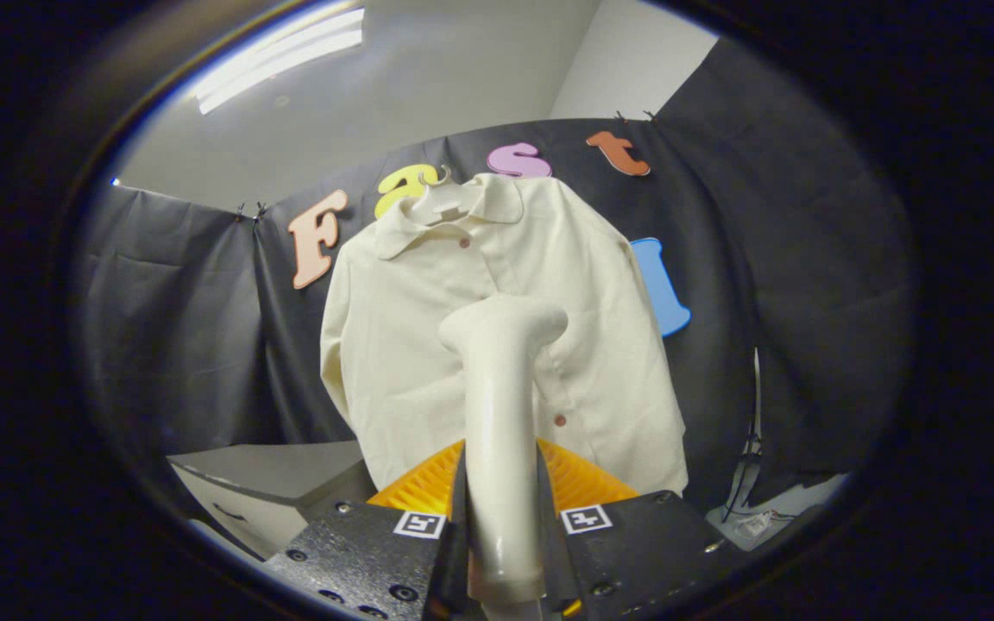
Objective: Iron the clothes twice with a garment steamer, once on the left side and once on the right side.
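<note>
Clamped between the fingers of the gripper (501, 517), a garment steamer (497, 405) points at the shirt (411, 336) hanging just beyond on its hanger (438, 197), apparently mid-pass, with a stroke down one side seemingly next.

Glossy smooth plastic steamer (501, 405) handle, matt woven cloth shirt (428, 345), ribbed plastic claw (501, 483) pads.

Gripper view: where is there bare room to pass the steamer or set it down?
Gripper is shut on the steamer, close before the hanging shirt: crowded there. Free: the cloth wall beside the shirt's sleeve, and the pale cabinet top below it. Cables clutter the other side.
</note>
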A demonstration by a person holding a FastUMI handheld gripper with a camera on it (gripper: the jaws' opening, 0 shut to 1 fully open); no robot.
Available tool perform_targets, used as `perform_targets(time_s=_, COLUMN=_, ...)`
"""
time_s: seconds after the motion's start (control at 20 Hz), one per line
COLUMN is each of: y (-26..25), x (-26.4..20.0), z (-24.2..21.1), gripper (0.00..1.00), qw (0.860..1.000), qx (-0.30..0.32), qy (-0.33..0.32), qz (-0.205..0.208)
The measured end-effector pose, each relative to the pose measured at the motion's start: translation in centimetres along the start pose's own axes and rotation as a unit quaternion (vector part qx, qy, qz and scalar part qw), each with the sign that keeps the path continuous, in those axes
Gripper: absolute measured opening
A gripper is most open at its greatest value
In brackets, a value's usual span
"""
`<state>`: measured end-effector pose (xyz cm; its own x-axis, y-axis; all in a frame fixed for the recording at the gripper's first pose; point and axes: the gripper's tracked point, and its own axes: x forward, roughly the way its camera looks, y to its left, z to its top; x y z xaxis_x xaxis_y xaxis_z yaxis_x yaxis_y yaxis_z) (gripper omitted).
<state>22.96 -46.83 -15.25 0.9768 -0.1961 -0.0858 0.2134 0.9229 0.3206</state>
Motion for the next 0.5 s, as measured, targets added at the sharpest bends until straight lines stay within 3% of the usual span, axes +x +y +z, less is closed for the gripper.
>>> perform_targets(time_s=0.5, y=-1.9, x=8.9, z=9.4, gripper=0.34, qw=0.997, qx=0.031, qy=-0.063, qz=-0.023)
